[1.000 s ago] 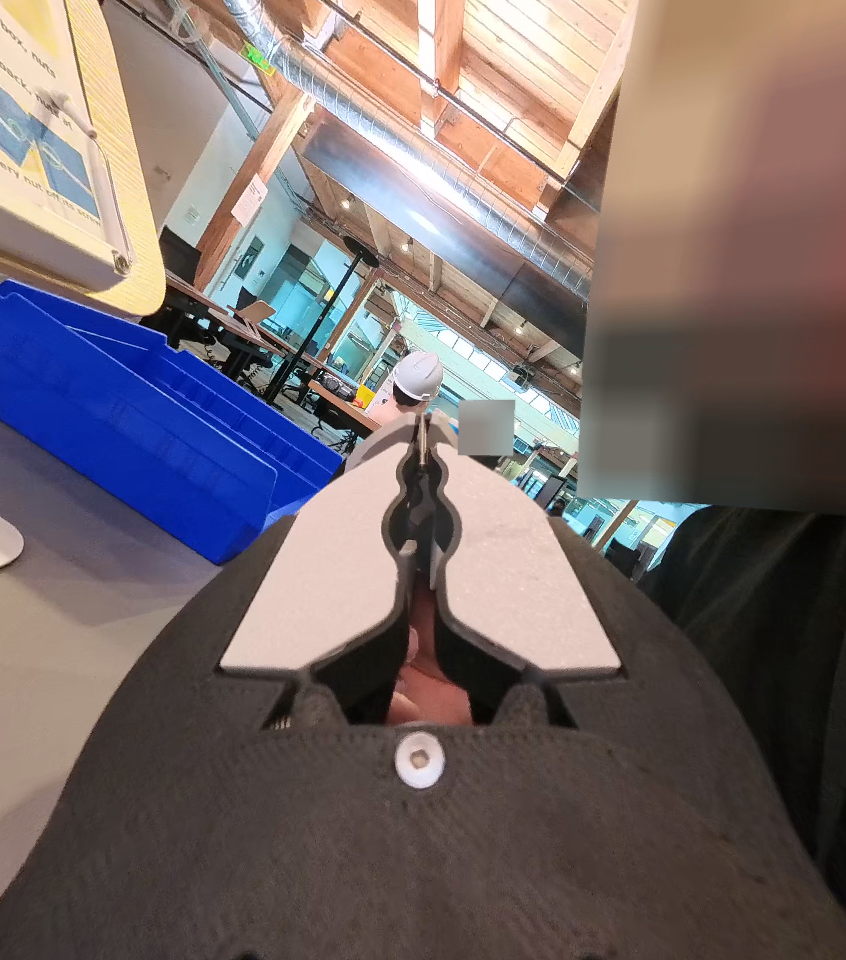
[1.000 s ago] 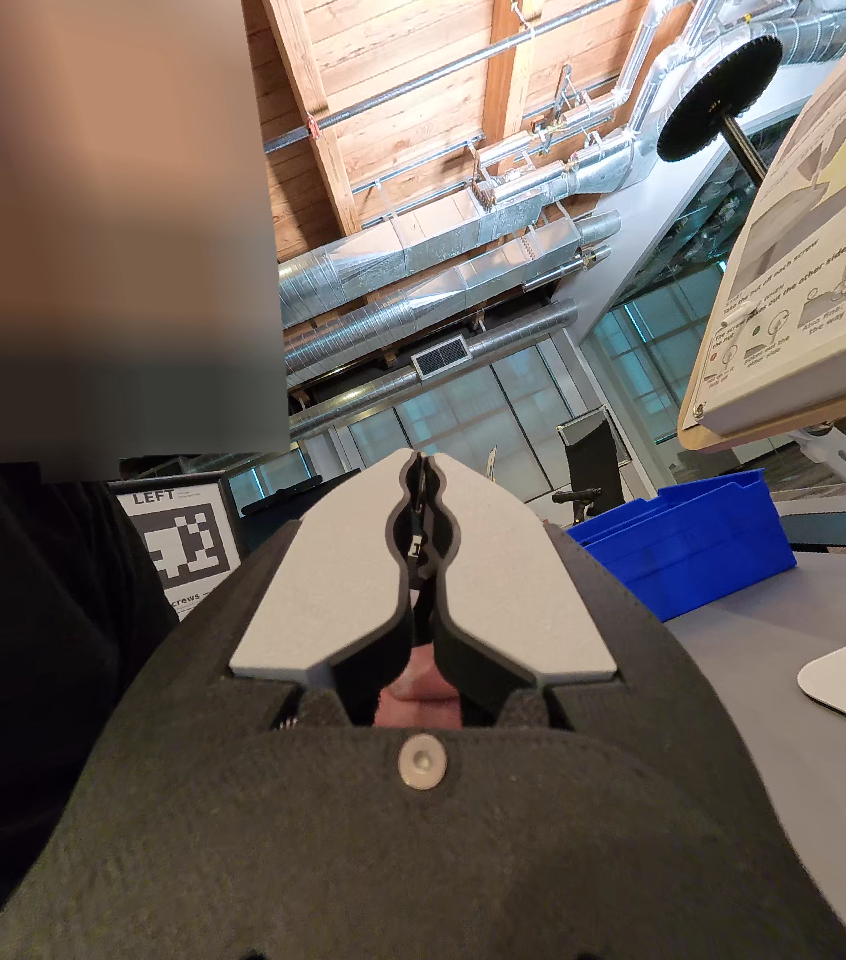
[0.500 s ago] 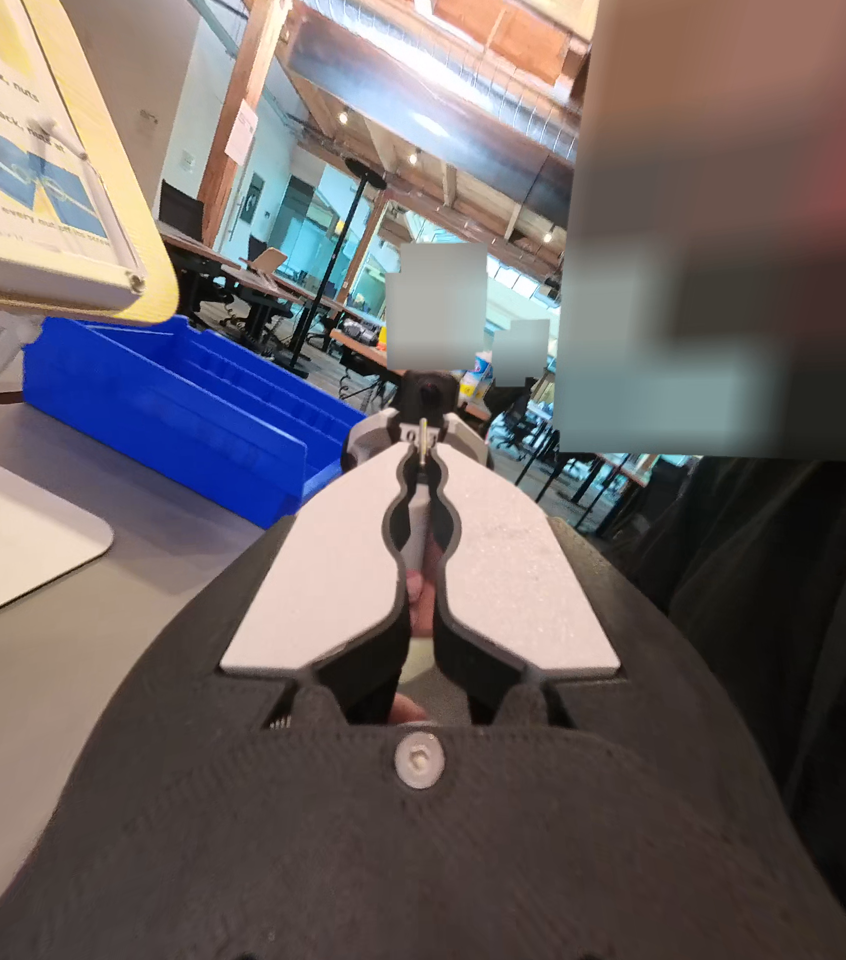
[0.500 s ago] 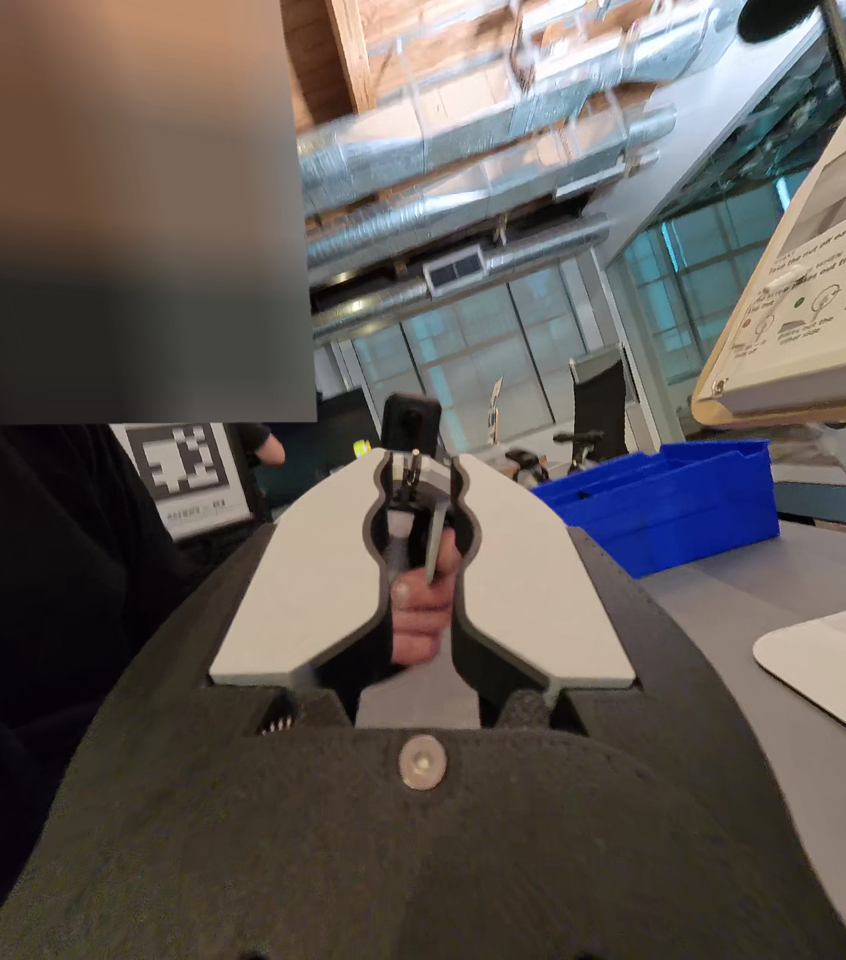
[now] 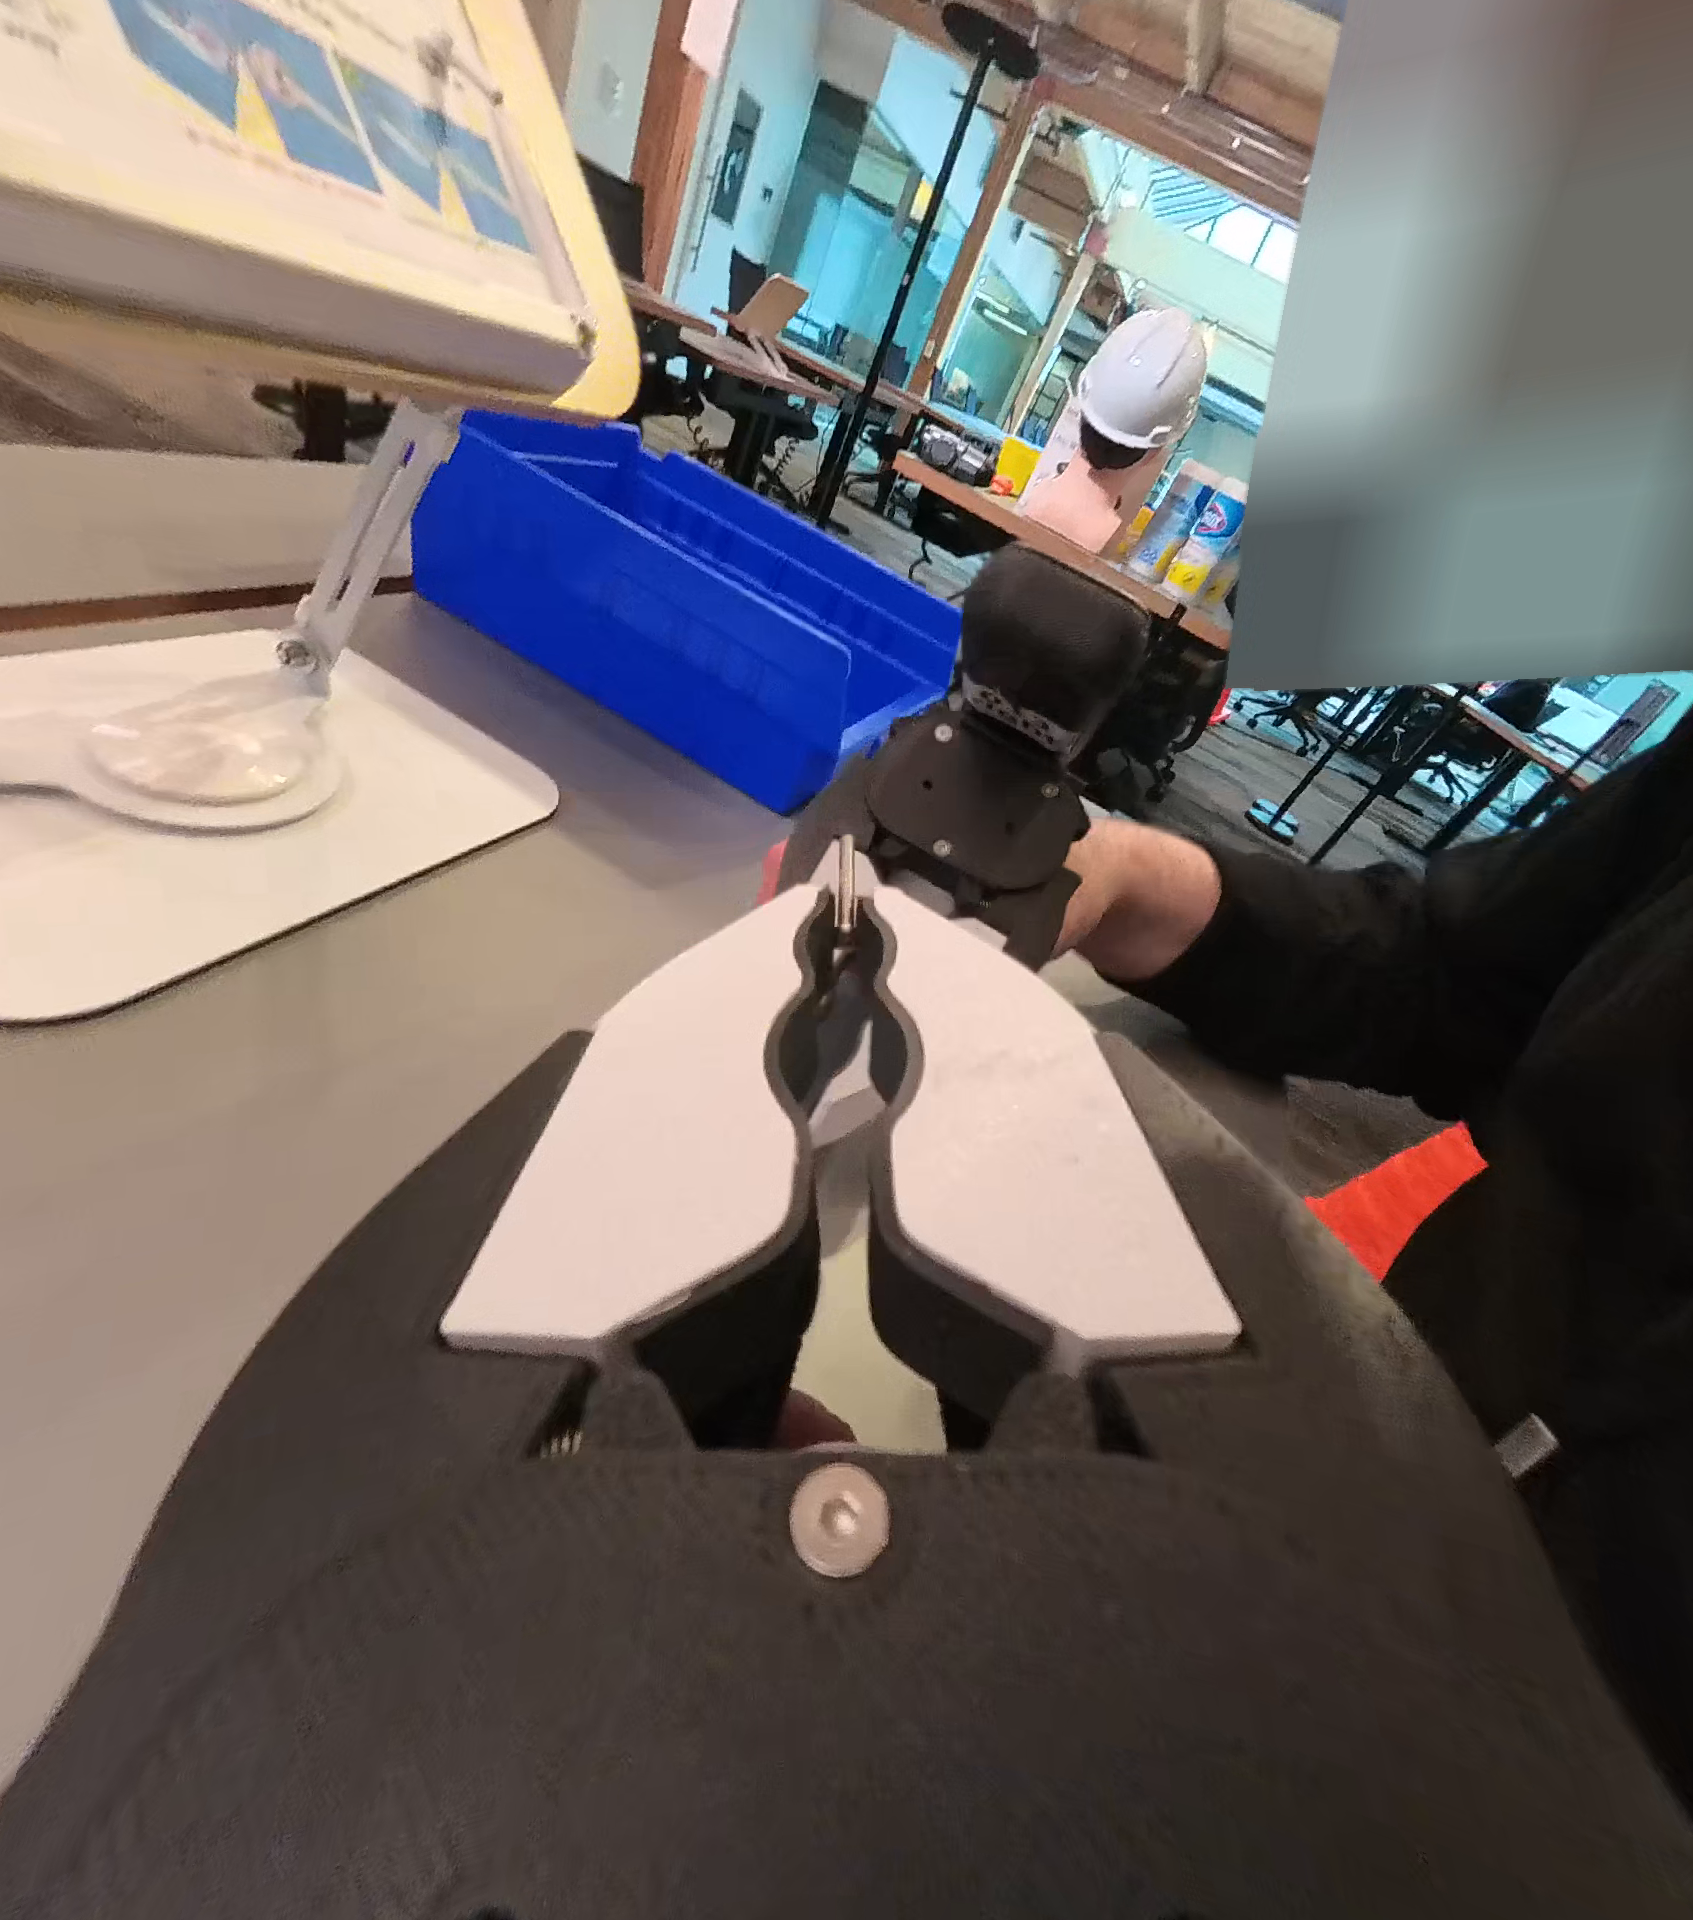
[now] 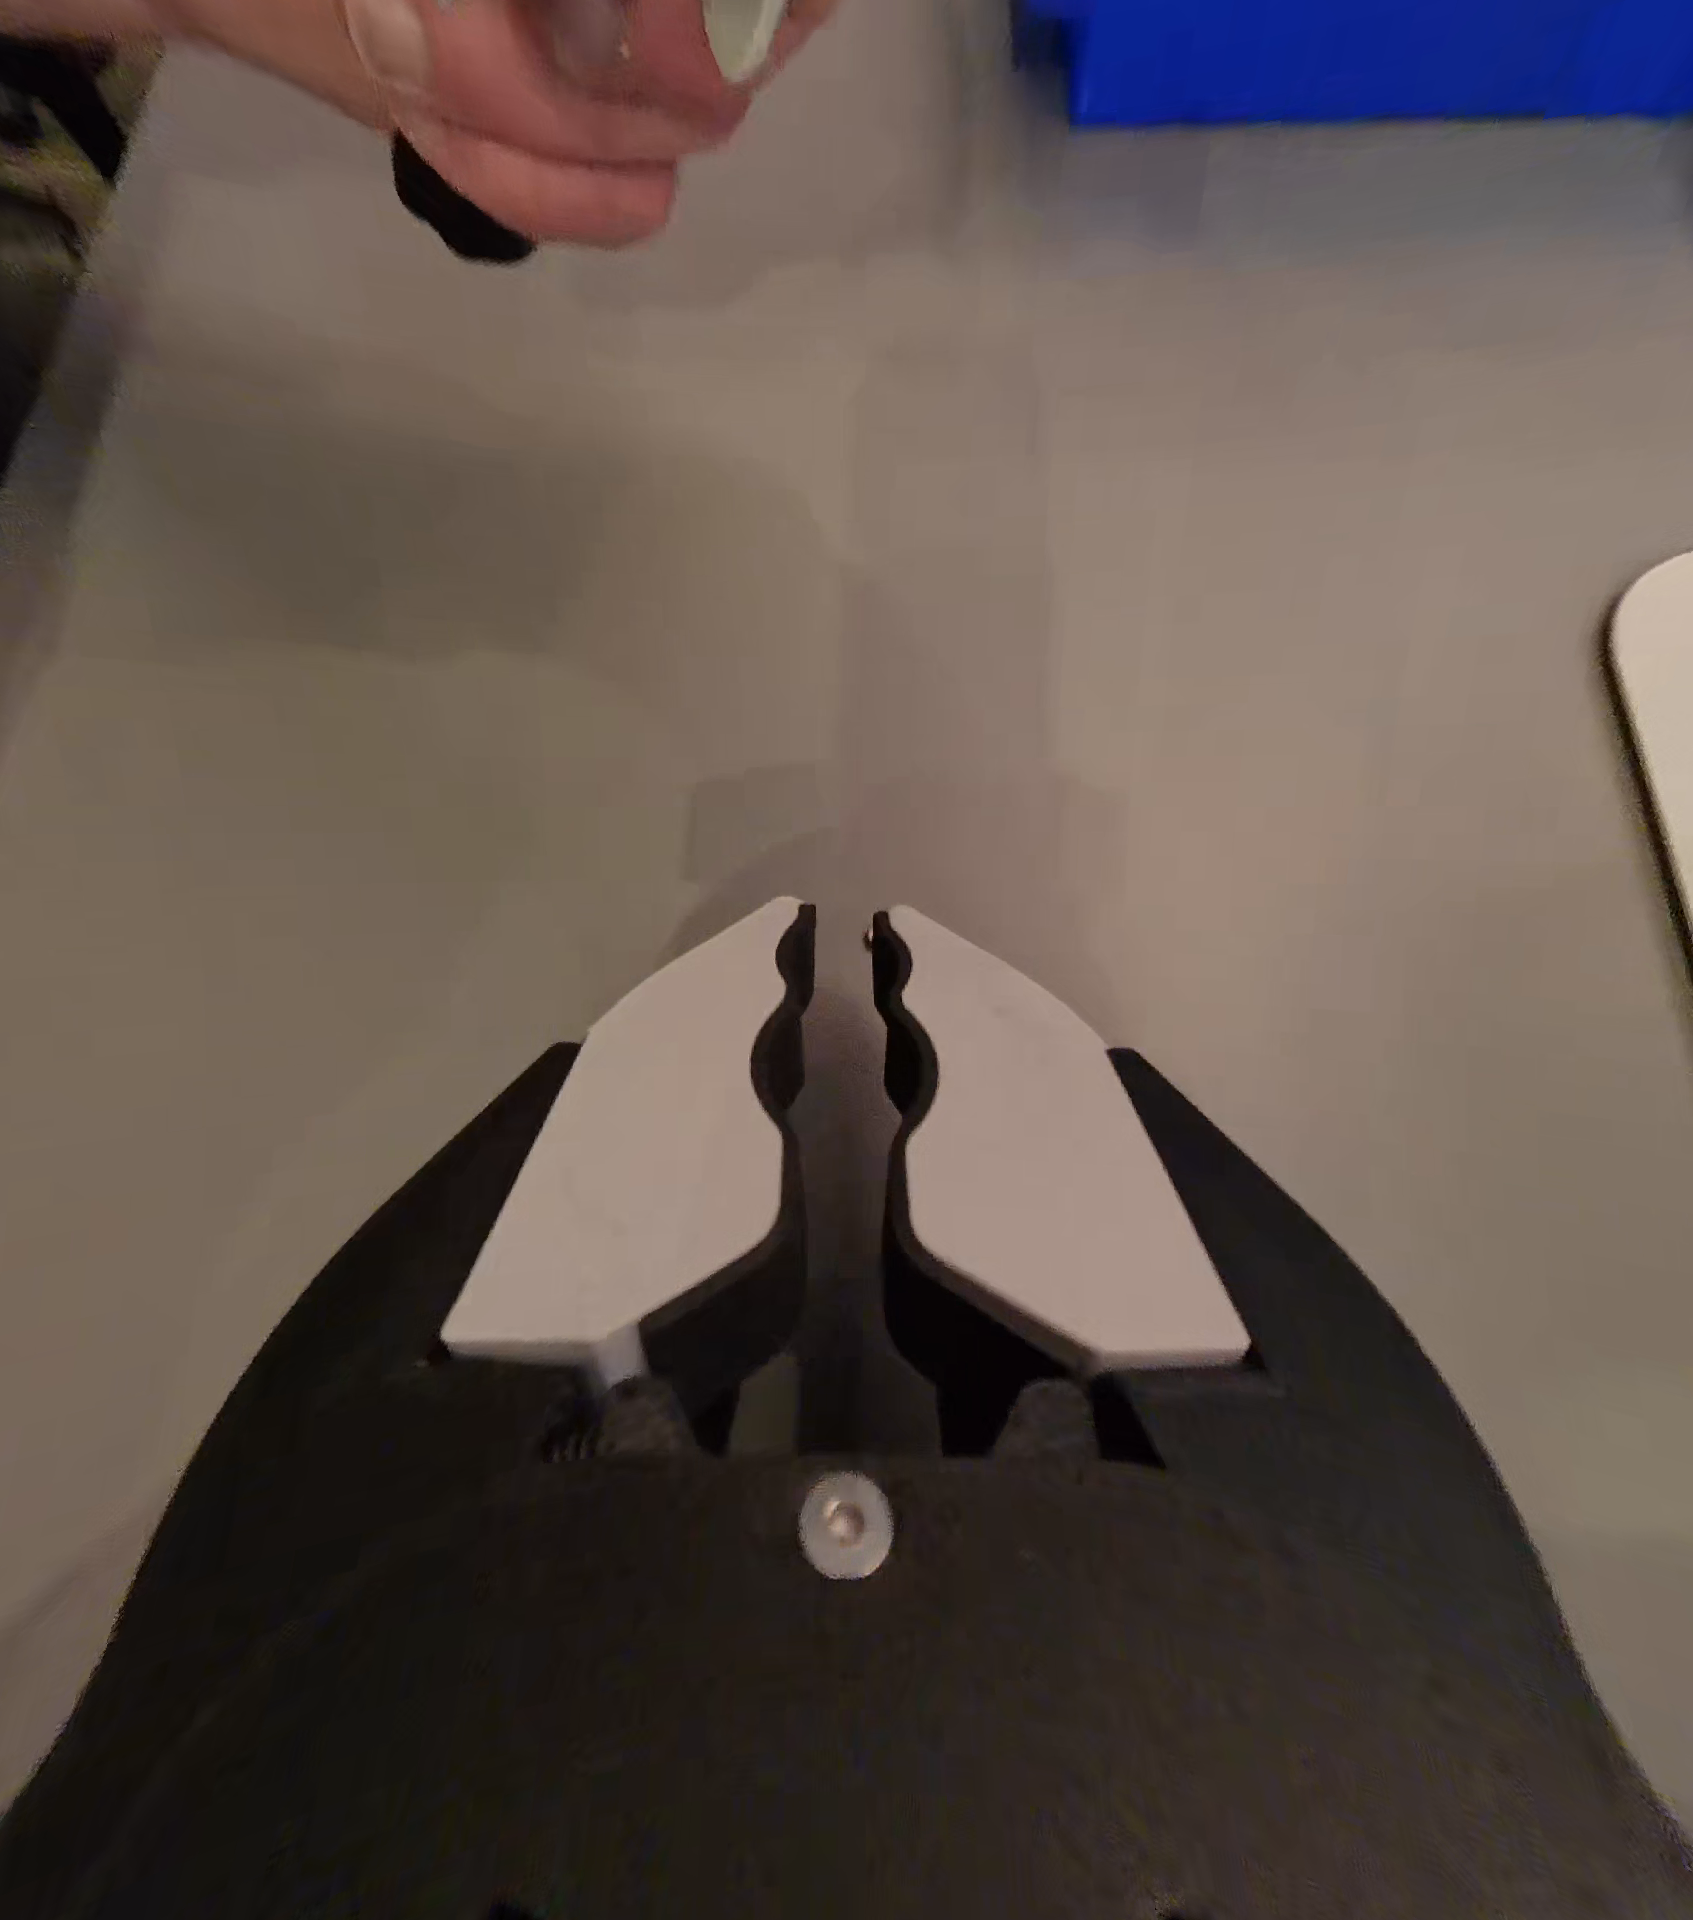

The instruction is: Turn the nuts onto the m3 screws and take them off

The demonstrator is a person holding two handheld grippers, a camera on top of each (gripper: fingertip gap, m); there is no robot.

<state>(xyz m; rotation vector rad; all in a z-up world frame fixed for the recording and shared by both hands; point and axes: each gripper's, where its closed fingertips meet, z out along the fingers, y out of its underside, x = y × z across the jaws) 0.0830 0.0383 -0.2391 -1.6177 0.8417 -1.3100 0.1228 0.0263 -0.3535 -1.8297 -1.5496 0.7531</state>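
Now, line by line, what we see:

Left claw: our left claw [image 5: 844, 920] has its jaws pressed together on a slim metal screw [image 5: 846, 883], which sticks up past the tips at 12 o'clock.

Right claw: our right claw [image 6: 842, 920] points down at the grey tabletop [image 6: 406, 623], its jaws parted by a narrow gap with nothing held between them. A tiny speck sits at the right tip; we cannot tell whether it is a nut.

Same claw, left wrist view: it shows as a black body [image 5: 977, 800] just beyond the screw, at 1 o'clock, with our hand [image 5: 1138, 894] behind it.

Hand: at 11 o'clock in the right wrist view, our other hand [image 6: 551, 114] appears blurred above the tabletop.

Blue bin: a blue bin [image 5: 676, 613] stands on the tabletop at 11 o'clock in the left wrist view.

Stand: a white stand base [image 5: 198, 831] lies at 9 o'clock, carrying a tilted board [image 5: 229, 156].
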